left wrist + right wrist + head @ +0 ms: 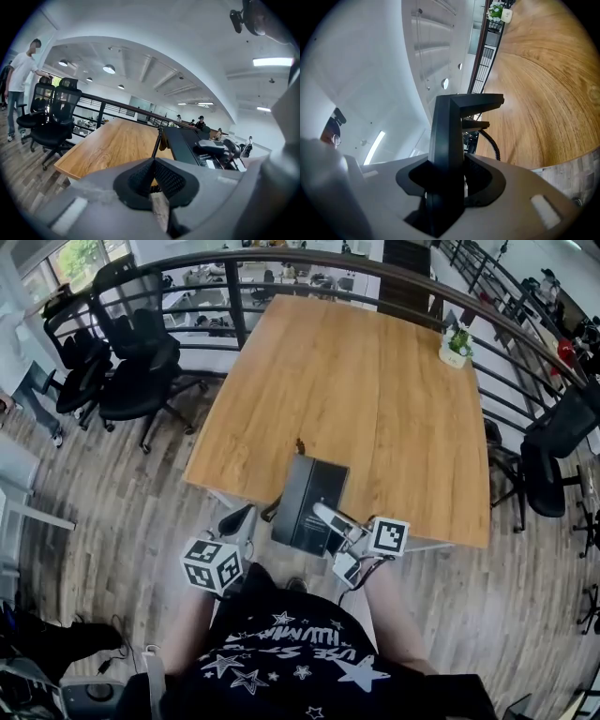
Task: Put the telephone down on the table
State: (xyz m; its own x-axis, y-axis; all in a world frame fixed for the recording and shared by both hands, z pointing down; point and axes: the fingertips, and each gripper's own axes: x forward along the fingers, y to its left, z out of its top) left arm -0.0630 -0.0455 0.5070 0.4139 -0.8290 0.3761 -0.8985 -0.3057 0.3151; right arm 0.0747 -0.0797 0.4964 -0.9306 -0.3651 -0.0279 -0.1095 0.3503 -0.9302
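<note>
— Wooden table (pixel 375 381): what's on it?
— A potted plant (pixel 457 343) at the far corner; chairs (pixel 136 371) stand to the left.
— And the telephone (pixel 307 502)?
— At the near edge, the right gripper (pixel 330 518) clamped on it; the left gripper (pixel 239 519) has its jaws together, empty.

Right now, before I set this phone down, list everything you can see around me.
telephone: one, black, over the table's near edge
coiled cord: one, black, at the telephone's left side
table: one, light wood, straight ahead
potted plant: one, green in a white pot, table's far right corner
office chairs: several, black, left and right of the table
railing: one, dark, curving round the table's far side
bystander: one, white top, far left by the chairs
left gripper: one, grey, jaws together, beside the telephone
right gripper: one, grey, clamped on the telephone
</note>
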